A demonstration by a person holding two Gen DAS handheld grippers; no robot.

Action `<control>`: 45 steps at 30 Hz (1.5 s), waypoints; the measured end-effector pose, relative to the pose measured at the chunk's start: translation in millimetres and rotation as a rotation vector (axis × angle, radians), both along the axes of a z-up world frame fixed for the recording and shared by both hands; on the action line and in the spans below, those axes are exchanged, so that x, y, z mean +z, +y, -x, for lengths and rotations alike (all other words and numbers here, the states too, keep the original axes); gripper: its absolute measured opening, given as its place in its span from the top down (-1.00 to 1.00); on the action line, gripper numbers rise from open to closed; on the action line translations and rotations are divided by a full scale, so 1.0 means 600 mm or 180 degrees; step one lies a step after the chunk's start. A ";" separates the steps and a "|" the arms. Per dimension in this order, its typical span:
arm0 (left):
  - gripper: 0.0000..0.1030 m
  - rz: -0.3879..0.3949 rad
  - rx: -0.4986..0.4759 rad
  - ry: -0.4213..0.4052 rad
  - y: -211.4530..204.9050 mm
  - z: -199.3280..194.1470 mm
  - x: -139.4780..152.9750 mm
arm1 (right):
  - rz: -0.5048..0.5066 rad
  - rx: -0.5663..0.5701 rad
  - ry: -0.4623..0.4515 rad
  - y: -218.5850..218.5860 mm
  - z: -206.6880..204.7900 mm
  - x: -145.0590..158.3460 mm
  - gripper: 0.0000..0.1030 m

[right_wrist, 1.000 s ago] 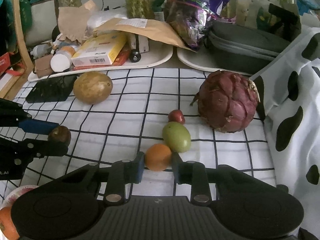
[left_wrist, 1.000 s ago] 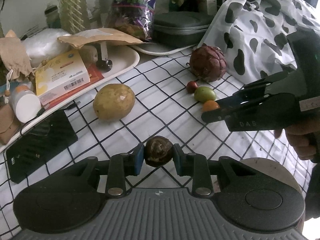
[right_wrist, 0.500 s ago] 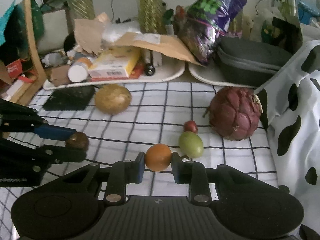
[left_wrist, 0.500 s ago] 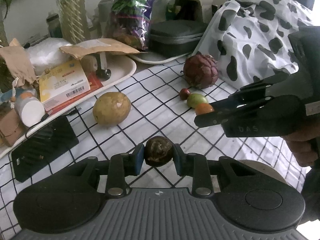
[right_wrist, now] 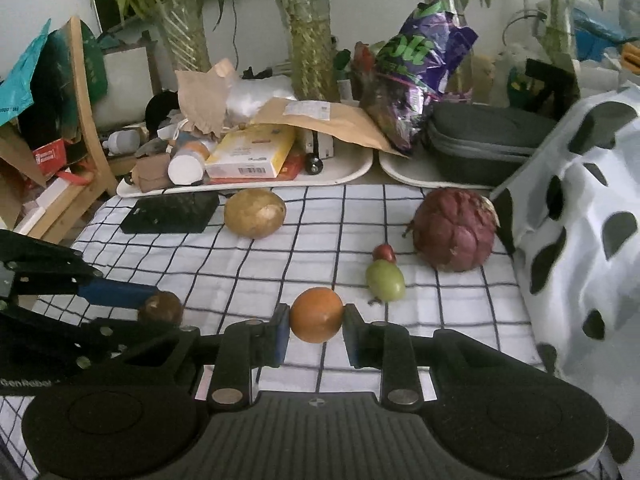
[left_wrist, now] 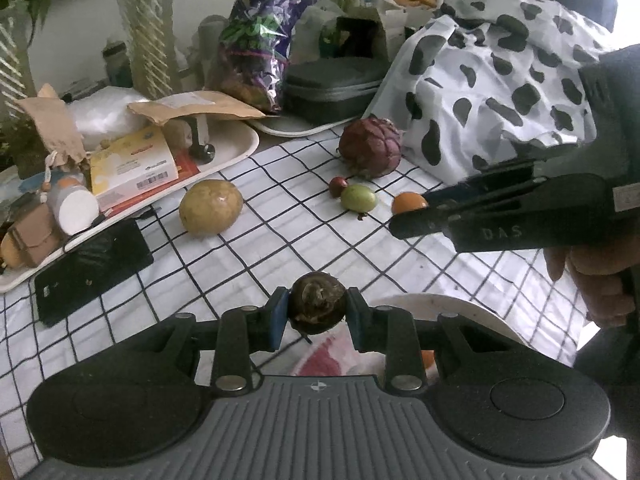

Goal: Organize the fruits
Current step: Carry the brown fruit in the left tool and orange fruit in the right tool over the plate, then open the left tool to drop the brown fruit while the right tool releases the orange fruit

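My left tongs (left_wrist: 318, 314) clamp a brown fruit (left_wrist: 318, 308), right tongs (right_wrist: 316, 326) clamp an orange (right_wrist: 316, 314), both above the checked tabletop (right_wrist: 280, 256)

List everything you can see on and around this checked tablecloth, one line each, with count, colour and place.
Round orange fruit: one, orange, in the right hand-held gripper.
Small brown round fruit: one, dark brown, in the left hand-held gripper.
Large yellow-brown oval fruit: one, on the cloth, far left.
Dark red scaly fruit: one, far right.
Green oval fruit: one, mid-cloth.
Small red fruit: one, behind the green one.
Black phone: one, far left.
White tray: two, cluttered, behind the cloth.
Left hand-held gripper: black.
Right hand-held gripper: black.
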State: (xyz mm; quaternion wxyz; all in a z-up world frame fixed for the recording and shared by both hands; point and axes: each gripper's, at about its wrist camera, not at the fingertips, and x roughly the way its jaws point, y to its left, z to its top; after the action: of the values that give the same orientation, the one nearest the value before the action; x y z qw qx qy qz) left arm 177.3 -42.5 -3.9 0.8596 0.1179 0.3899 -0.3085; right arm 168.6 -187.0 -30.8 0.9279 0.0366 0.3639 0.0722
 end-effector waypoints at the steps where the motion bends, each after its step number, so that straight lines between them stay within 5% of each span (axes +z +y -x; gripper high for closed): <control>1: 0.42 0.0014 0.0018 -0.0009 0.002 0.006 0.003 | -0.0010 -0.0012 0.0018 -0.001 0.007 0.001 0.44; 17: 0.42 0.0086 0.0108 0.0026 0.017 0.110 0.008 | -0.0018 0.0195 -0.0112 0.021 0.120 0.016 0.44; 45: 0.41 -0.0214 0.0200 0.0308 0.014 0.200 -0.035 | 0.0291 0.0675 0.0416 0.093 0.234 -0.035 0.43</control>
State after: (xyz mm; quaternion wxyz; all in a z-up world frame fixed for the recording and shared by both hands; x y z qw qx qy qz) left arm 57.4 -34.2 -25.1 0.8446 0.1194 0.4446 -0.2733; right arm 28.2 -131.0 -51.5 0.8901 -0.0398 0.4283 0.1507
